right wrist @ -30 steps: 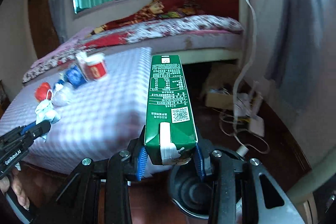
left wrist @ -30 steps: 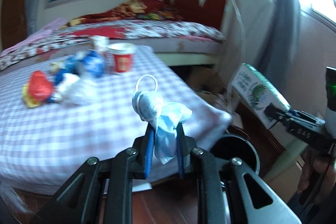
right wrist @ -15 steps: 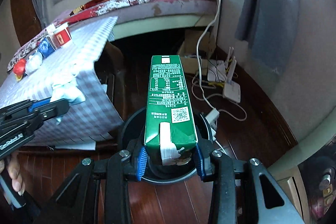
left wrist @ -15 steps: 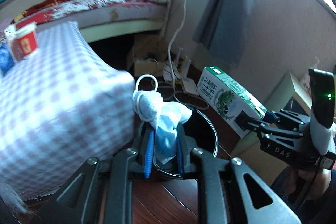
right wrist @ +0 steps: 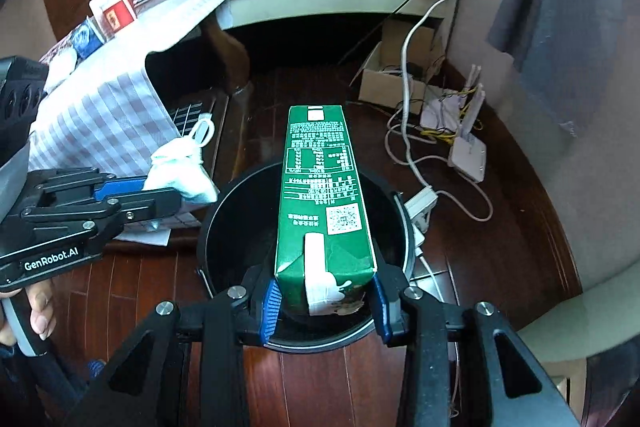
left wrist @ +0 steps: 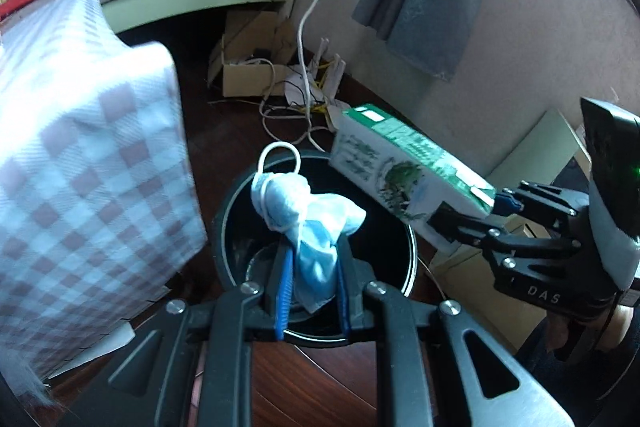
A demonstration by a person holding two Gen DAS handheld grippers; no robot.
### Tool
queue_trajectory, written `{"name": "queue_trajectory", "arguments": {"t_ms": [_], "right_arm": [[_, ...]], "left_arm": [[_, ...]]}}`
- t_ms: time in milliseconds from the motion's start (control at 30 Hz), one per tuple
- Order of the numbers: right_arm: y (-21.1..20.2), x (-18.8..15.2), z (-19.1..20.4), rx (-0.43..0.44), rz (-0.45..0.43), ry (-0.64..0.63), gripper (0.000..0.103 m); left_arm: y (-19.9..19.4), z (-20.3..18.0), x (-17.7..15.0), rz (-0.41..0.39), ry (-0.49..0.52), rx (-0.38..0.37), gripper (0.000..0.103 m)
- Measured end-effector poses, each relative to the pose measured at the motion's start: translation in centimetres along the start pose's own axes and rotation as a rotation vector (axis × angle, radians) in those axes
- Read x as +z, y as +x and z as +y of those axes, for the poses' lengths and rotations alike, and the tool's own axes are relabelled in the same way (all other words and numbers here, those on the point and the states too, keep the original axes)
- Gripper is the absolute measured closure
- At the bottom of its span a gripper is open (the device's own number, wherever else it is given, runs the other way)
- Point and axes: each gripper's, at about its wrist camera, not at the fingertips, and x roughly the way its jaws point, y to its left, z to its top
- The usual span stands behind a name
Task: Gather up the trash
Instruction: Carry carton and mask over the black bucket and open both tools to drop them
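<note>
My left tongs (left wrist: 310,301) pinch a soft, light crumpled mask (left wrist: 304,223); my right tongs (right wrist: 326,303) clamp a stiff green carton (right wrist: 322,195) at its base, both above the bin (right wrist: 224,227).

Crumpled pale-blue cloth face mask (left wrist: 310,227) looks soft and matt, the green printed carton (right wrist: 322,195) is smooth coated paper, the round black bin (right wrist: 224,227) glossy plastic, and the reddish wooden floor (right wrist: 320,387) polished.

The green carton (right wrist: 324,195) hides most of the black bin's (right wrist: 224,223) inside. The checked tabletop (left wrist: 80,155) is blurred and cut off at the left edge. The carton's small print is unreadable
</note>
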Motion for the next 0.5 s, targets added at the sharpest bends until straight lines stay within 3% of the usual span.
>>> {"name": "queue_trajectory", "arguments": {"t_ms": [67, 100, 133, 200, 333, 500], "right_arm": [[1.1, 0.0, -0.2, 0.026, 0.027, -0.005, 0.063], [1.9, 0.0, -0.3, 0.049, 0.050, -0.011, 0.062], [2.7, -0.3, -0.3, 0.034, 0.067, -0.023, 0.042], [4.1, -0.8, -0.8, -0.043, 0.108, 0.000, 0.001], [4.8, -1.7, -1.9, -0.084, 0.145, 0.053, 0.001], [4.0, -1.6, -1.2, -0.103, 0.110, 0.056, 0.001]], "left_arm": [[0.9, -0.1, -0.1, 0.026, -0.002, -0.036, 0.080], [1.2, 0.1, -0.1, 0.036, -0.010, -0.052, 0.068], [1.6, 0.1, -0.4, 0.043, -0.016, -0.040, 0.038], [2.1, 0.9, -0.7, 0.042, -0.018, 0.026, 0.011], [1.6, 2.0, -2.7, 0.050, -0.032, 0.137, 0.004], [0.7, 3.0, -4.1, 0.030, -0.058, 0.224, 0.001]]}}
